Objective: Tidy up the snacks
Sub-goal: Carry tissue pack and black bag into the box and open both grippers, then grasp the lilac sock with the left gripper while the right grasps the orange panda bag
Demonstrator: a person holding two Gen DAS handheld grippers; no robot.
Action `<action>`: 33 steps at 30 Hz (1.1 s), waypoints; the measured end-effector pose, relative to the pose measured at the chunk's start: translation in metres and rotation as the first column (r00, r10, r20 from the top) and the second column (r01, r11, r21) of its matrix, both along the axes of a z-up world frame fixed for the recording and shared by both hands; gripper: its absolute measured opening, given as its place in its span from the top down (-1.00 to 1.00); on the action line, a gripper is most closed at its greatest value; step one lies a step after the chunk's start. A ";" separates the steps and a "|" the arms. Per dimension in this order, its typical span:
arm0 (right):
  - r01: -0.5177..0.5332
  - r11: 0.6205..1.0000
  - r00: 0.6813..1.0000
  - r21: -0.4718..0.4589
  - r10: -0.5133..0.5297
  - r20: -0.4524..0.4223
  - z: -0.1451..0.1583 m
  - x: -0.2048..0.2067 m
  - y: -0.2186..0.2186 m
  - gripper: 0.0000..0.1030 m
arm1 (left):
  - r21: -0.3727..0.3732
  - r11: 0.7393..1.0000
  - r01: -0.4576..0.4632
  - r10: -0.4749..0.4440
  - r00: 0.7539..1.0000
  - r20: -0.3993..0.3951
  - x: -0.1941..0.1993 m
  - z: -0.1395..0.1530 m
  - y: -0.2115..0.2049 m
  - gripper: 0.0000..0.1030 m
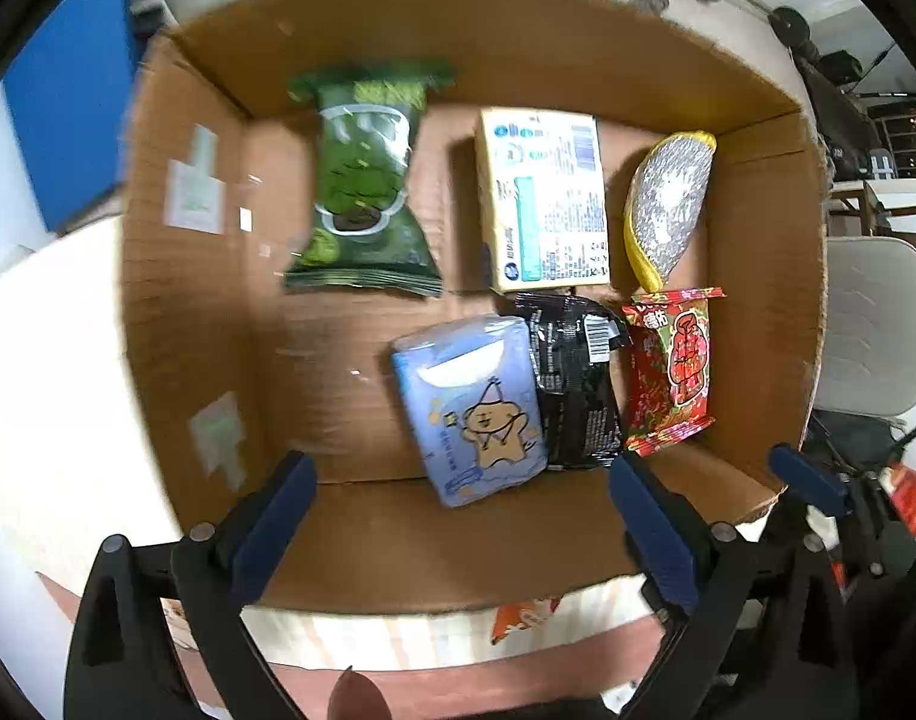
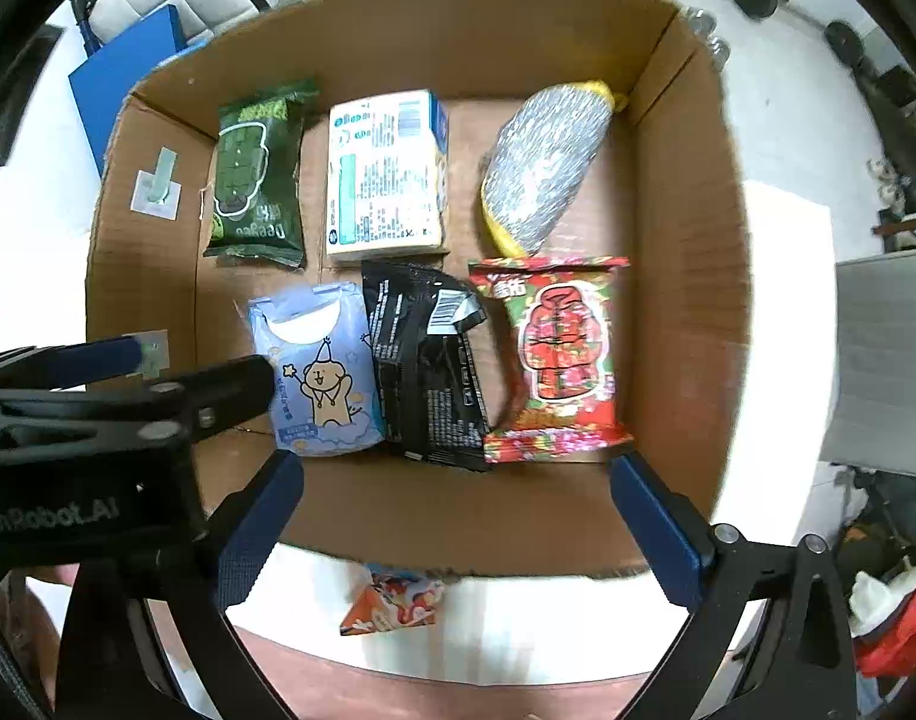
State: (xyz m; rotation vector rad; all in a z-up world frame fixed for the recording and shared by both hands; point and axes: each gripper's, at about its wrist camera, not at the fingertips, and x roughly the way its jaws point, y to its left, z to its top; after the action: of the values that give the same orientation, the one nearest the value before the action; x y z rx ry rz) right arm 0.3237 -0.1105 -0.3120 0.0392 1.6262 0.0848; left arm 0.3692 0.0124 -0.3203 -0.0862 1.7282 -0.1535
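Observation:
An open cardboard box (image 1: pixel 518 42) (image 2: pixel 686 312) holds several snacks: a green packet (image 1: pixel 362 180) (image 2: pixel 257 177), a white carton (image 1: pixel 545 201) (image 2: pixel 386 177), a silver and yellow bag (image 1: pixel 668 207) (image 2: pixel 542 165), a pale blue bear packet (image 1: pixel 473 411) (image 2: pixel 317 369), a black packet (image 1: pixel 572 378) (image 2: pixel 425 360) and a red packet (image 1: pixel 674 369) (image 2: pixel 554 360). My left gripper (image 1: pixel 464 492) hangs open over the box's near wall, nothing between its fingers. My right gripper (image 2: pixel 458 492) is open and empty too, above the near wall. The left gripper's body (image 2: pixel 116 396) shows at the left of the right wrist view.
An orange patterned packet (image 2: pixel 392 600) (image 1: pixel 521 615) lies on the white table outside the box's near wall. A blue board (image 1: pixel 68 102) (image 2: pixel 128 72) stands beyond the box at the left. A grey chair (image 1: pixel 872 324) is at the right.

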 end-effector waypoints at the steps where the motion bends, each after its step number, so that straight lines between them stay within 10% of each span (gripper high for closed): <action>1: -0.001 1.000 1.000 -0.010 0.001 0.019 0.007 -0.004 0.001 -1.00 | -0.003 1.000 -0.007 0.007 1.000 0.019 -0.005 0.007 0.002 -0.95; 19: 0.074 0.987 0.980 0.141 -0.098 0.173 0.038 -0.075 -0.019 -1.00 | 0.208 0.978 0.024 -0.109 0.905 0.411 -0.088 0.092 0.031 -0.95; 25: 0.181 0.945 0.977 0.271 -0.206 0.064 -0.017 -0.126 -0.035 -0.87 | 0.363 0.918 0.157 -0.297 0.880 0.370 -0.136 0.041 0.032 -0.81; 28: 0.253 0.914 0.966 0.318 -0.259 -0.025 -0.057 -0.139 -0.039 -0.40 | 0.324 0.924 0.205 -0.292 0.924 0.248 -0.138 -0.008 0.037 -0.29; 33: 0.279 0.900 0.960 0.336 -0.264 -0.092 -0.106 -0.144 -0.032 -0.40 | 0.264 0.929 0.258 -0.305 0.940 0.154 -0.128 -0.056 0.031 -0.33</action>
State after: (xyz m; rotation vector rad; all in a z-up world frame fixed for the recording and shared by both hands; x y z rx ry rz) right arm 0.1795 -0.1429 -0.4181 0.5432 1.6181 0.1550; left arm 0.2411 0.0432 -0.3764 0.3495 1.5450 -0.1582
